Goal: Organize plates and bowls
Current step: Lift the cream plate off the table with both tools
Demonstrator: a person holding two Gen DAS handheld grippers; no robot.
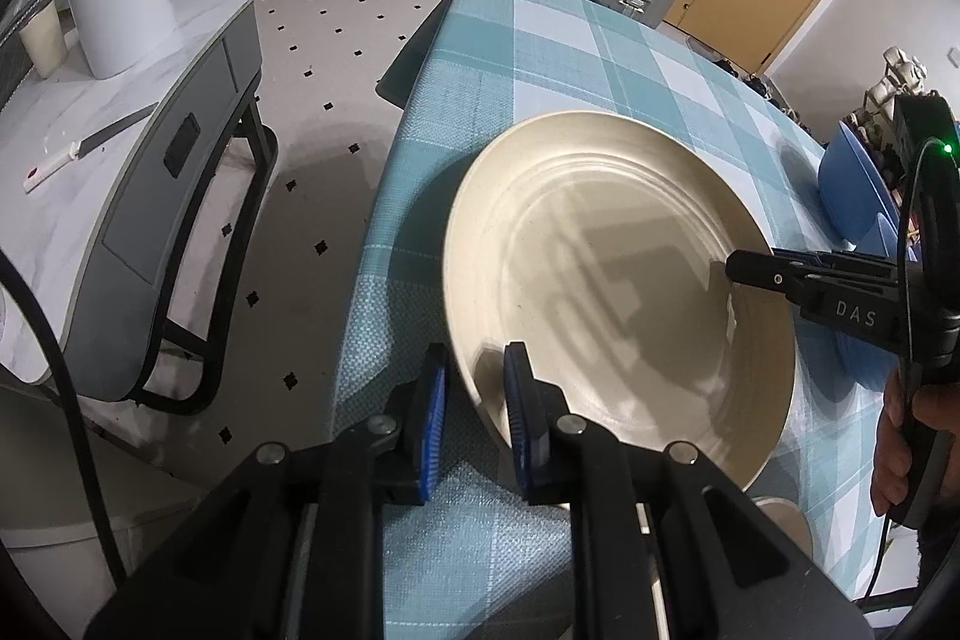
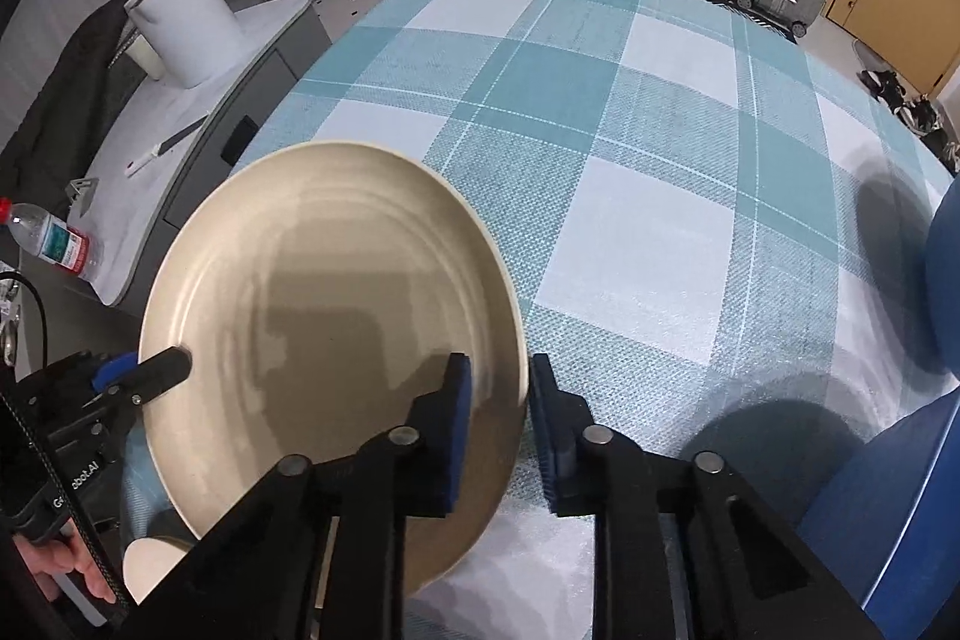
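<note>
Beige plate [image 1: 618,292] sits tilted near the desk's [image 1: 540,40] left edge, raised off the checked cloth w/ a shadow under it. Left claw [image 1: 474,400] straddles the plate's near-left rim: one blue pad outside, one inside the well, a gap visible each side, so it's part open and not yet pinching, as far as I can judge. Right claw [image 2: 501,412] does the same on the near-right rim, also part open around the rim, pads not clearly touching. What keeps the plate tilted isn't clear; a pale round thing [image 2: 153,565] below its near edge, poss. another dish, may be propping it. Blue bowl [image 2: 942,274] stands at the desk's right edge, w/ more blue below it [image 2: 888,520], well apart from the plate.

Step in hand, I'd say: get a firm two-sided hold on the plate. To do it well, push both claws further over the rim before closing, so pads bite on the flat lip, not the curved edge. Close both about together, keep the plate level, lift straight up. Glazed surface looks slick, so a shallow pinch could slip. Watch the desk's left edge, the plate is near it.
</note>
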